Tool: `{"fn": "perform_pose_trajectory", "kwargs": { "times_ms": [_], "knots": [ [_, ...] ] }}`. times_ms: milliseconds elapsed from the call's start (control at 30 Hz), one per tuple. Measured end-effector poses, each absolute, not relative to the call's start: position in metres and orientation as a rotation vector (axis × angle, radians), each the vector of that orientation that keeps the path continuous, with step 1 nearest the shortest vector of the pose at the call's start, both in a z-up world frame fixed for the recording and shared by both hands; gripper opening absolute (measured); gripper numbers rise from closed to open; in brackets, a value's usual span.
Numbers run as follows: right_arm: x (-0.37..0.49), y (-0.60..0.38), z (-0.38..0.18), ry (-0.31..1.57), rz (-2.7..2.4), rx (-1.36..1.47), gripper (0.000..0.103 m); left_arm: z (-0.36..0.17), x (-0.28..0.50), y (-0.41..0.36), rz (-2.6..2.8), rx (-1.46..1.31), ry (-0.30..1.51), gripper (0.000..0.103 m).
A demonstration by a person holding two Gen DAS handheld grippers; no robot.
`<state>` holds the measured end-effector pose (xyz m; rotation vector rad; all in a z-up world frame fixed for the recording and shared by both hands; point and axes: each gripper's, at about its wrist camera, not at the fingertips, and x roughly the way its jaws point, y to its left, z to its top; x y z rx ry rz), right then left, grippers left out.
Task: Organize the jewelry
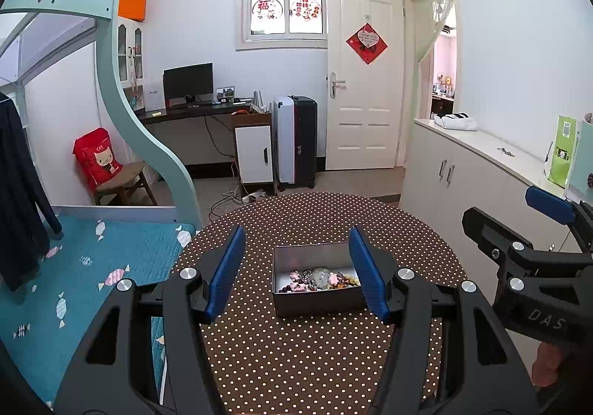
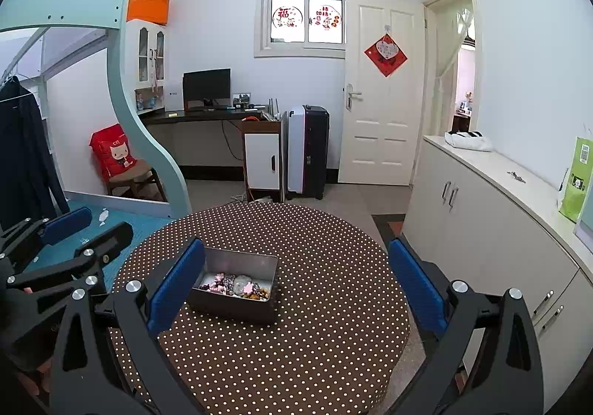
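Observation:
A grey metal tin [image 1: 315, 304] sits on a round table with a brown polka-dot cloth [image 1: 326, 218]. Inside lies a heap of jewelry [image 1: 318, 279]: pink charms, dark beads, a pale green piece, amber beads. My left gripper [image 1: 296, 272] is open and empty, its blue pads on either side of the tin, above the table. In the right wrist view the tin [image 2: 237, 298] is left of centre with the jewelry [image 2: 233, 285] inside. My right gripper [image 2: 296, 285] is wide open and empty, with the tin next to its left pad. Each gripper shows at the edge of the other's view.
A bed with a teal quilt [image 1: 92, 266] is left of the table. A white cabinet [image 2: 481, 229] with a green bag [image 2: 576, 181] runs along the right. Desk, suitcase and door stand at the back.

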<state>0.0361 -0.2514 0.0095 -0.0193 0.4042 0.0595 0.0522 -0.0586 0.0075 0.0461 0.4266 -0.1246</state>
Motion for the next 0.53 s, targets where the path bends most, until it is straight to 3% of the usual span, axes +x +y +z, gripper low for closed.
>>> {"fn": "perform_pose_trajectory", "kwargs": {
  "times_ms": [533],
  "knots": [
    [0.0414, -0.249, 0.0075, 0.433, 0.064, -0.024, 0.096, 0.0068, 0.0576, -0.0544, -0.11, 0.037, 0.448, 0.059]
  ]
}}
